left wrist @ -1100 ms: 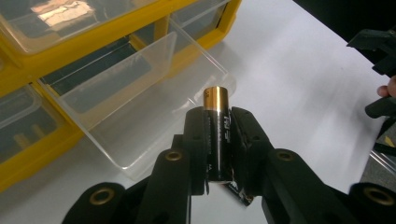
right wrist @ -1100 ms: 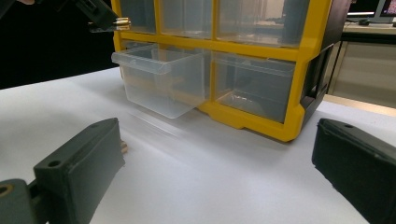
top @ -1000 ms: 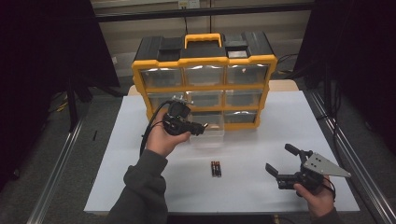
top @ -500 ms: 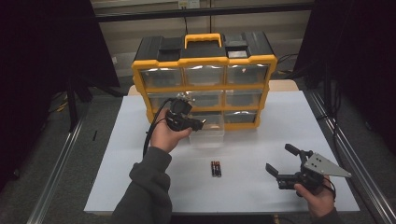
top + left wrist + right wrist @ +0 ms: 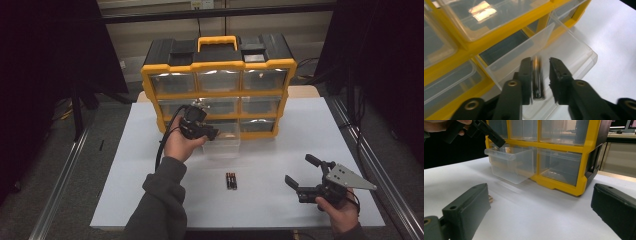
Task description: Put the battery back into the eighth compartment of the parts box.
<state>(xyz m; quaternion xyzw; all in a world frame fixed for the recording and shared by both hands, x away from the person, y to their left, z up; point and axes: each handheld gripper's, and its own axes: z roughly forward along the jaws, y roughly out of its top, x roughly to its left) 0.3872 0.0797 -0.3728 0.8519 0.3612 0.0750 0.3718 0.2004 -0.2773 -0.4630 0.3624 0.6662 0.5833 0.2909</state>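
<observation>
My left gripper [image 5: 212, 134] hangs over a clear drawer [image 5: 223, 142] pulled out of the yellow and black organizer [image 5: 218, 85]. In the left gripper view a small battery [image 5: 537, 82] stands between the jaws of the left gripper [image 5: 541, 62], close against one pad, with a gap to the other. The jaws have just been opening, with the battery still between them above the drawer [image 5: 564, 47]. My right gripper [image 5: 299, 170] rests open at the table's front right with nothing in it. More batteries [image 5: 230, 180] lie at the front middle.
The organizer stands at the back of the white table [image 5: 150, 175], its other clear drawers pushed in. In the right gripper view the pulled-out drawer [image 5: 511, 165] juts toward me, and a battery end [image 5: 490, 199] peeks past one finger. Metal rails run along both table sides.
The left hand has shifted a little lower over the pulled-out drawer. The right hand and the batteries on the table have stayed put.
</observation>
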